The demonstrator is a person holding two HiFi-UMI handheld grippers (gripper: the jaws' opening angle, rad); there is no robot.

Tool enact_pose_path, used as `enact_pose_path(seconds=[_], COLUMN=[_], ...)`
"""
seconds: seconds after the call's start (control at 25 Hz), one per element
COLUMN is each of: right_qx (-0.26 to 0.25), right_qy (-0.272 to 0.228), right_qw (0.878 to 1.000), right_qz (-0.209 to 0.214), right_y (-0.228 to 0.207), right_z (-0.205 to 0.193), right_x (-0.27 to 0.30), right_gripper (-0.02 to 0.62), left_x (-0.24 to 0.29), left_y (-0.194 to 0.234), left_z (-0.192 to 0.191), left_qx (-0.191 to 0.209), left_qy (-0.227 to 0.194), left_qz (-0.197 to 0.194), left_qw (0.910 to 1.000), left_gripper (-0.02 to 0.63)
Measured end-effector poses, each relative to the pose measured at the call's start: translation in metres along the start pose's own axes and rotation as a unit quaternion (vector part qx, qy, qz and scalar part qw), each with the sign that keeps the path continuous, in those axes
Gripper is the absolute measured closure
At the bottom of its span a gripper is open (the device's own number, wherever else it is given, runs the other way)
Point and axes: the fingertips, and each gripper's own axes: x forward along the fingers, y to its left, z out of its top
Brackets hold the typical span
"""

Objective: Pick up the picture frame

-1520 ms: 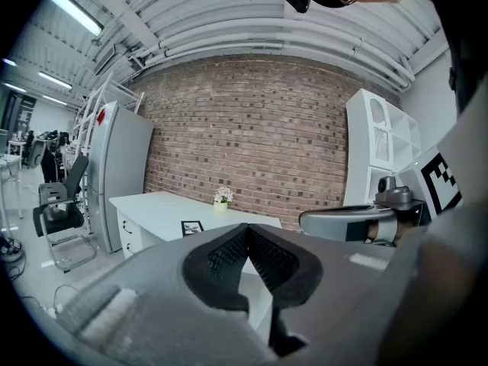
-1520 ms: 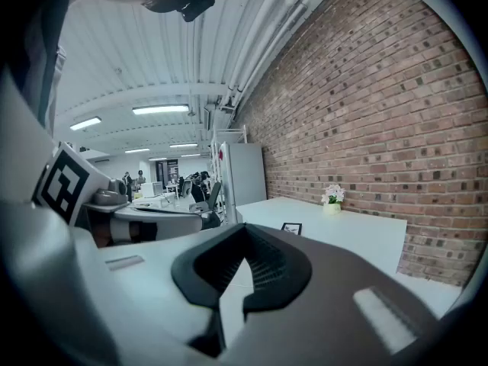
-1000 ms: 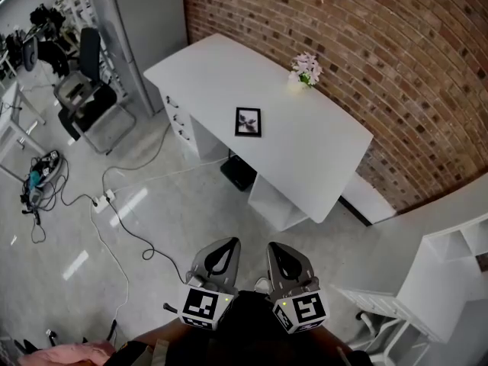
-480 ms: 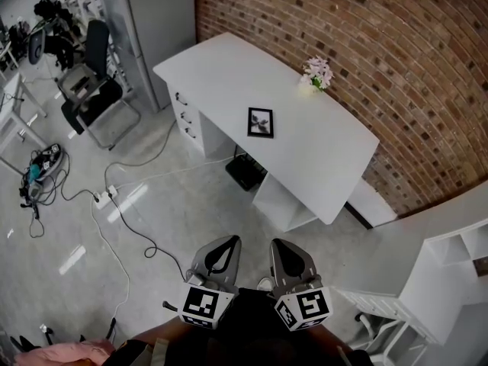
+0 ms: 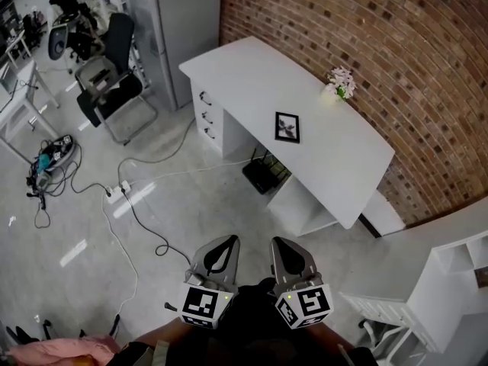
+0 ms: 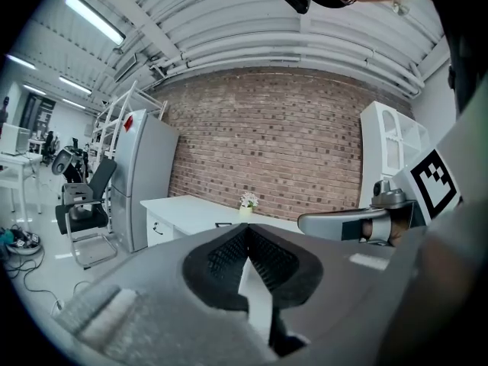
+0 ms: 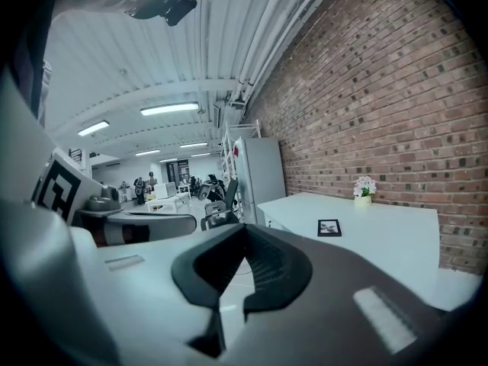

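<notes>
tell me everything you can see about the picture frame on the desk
The picture frame is small and rectangular, with a thin black border, a white mat and a dark image too small to make out. It lies flat, face up, on the white desk, near the middle of its top. Only the desk touches it.

The picture frame (image 5: 287, 126) holds an indistinct print.

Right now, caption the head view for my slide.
Left claw and right claw, both shut, far from desk holding picture frame.
</notes>
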Motion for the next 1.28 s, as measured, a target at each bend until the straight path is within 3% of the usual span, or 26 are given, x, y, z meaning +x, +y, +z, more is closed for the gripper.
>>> enact_pose_path(seconds=[0.32,0.8,1.28], right_qx=[-0.013,-0.016,0.0], right_qy=[0.008,0.016,0.039], right_qw=[1.0,0.999,0.999], right_qz=[0.015,0.034,0.022], right_y=[0.026,0.026,-0.027], right_z=[0.002,0.006,0.0], right_x=[0.019,0.057,0.119], right_gripper=[0.594,0.594,0.594], left_x=[-0.018,-0.005,0.065], left_y=[0.029,0.057,0.087], left_z=[-0.001,0.004,0.0], left_qx=[-0.012,-0.011,-0.019], left_qy=[-0.008,-0.006,0.024], left_qz=[0.02,0.041,0.056], left_qw=[0.9997,0.9991,0.998], left_gripper=[0.606,0.606,0.606])
